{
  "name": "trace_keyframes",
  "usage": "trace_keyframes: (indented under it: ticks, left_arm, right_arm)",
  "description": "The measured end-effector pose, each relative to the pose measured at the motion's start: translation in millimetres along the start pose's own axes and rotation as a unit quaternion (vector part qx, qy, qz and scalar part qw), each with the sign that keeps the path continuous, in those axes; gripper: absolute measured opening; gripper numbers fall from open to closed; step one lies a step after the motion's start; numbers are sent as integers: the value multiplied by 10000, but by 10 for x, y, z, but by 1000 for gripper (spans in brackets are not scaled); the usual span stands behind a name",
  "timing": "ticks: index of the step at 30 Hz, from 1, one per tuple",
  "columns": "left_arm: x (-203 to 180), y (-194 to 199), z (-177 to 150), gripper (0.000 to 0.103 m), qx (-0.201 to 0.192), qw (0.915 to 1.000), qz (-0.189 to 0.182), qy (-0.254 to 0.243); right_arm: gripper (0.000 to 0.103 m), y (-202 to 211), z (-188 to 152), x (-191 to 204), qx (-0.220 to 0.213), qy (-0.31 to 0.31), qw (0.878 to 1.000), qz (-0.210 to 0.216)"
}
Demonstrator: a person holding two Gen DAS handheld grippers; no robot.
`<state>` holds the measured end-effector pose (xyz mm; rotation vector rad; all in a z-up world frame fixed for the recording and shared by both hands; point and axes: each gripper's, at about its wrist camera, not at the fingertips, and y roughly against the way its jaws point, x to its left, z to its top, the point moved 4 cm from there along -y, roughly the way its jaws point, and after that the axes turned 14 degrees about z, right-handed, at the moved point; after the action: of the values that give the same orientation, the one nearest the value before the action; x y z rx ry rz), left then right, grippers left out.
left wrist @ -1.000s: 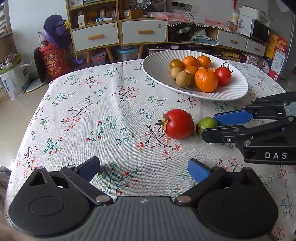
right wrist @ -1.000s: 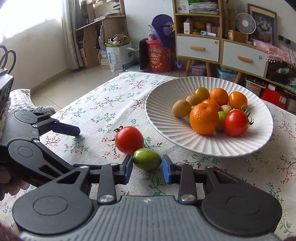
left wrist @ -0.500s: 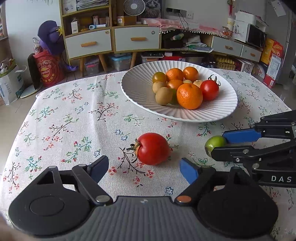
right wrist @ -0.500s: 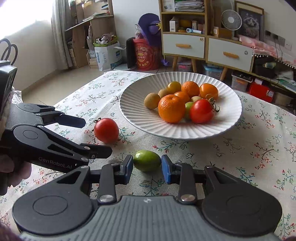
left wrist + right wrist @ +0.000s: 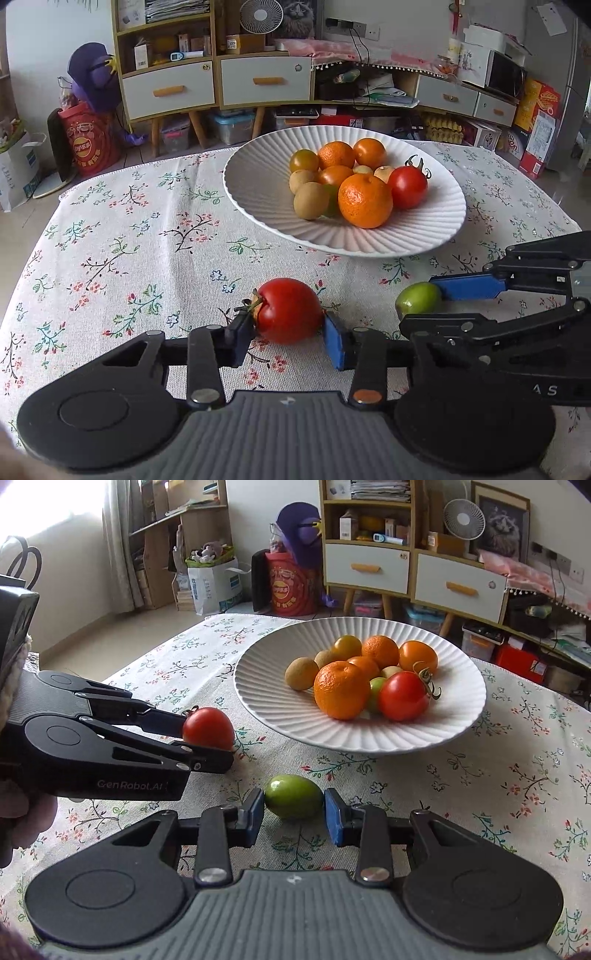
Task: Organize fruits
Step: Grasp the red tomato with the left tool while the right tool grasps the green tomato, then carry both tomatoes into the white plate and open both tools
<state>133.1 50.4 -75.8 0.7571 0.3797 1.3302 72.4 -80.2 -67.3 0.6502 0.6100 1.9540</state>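
A red tomato (image 5: 290, 310) lies on the floral tablecloth (image 5: 129, 240) in front of the white ribbed plate (image 5: 424, 229). My left gripper (image 5: 286, 336) is closing on it, and both blue pads touch its sides. From the right wrist view the same tomato (image 5: 208, 727) sits between the left gripper's (image 5: 207, 740) fingers. A small green fruit (image 5: 293, 801) rests on the cloth with my right gripper (image 5: 293, 812) shut on it, pads against both ends. In the left wrist view that green fruit (image 5: 417, 301) and the right gripper (image 5: 419, 304) are at the right.
The plate (image 5: 266, 701) holds several oranges, brown fruits and a stemmed tomato (image 5: 402, 696). Behind the table stand drawer cabinets (image 5: 218, 81), a red bucket (image 5: 90, 144) and boxes. A hand (image 5: 22, 812) holds the left gripper at the left edge.
The left gripper came forward around the red tomato and its jaws narrowed from wide apart onto it. The green fruit, in the right gripper, now lies farther from the tomato.
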Motion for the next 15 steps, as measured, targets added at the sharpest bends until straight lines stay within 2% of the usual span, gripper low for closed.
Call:
trace_keyframes:
  ticks: [15]
  left_arm:
    - [212,197,64,39,-7,9989,-198,436]
  right_arm:
    - [32,175,77,48,-112,9,9998,188]
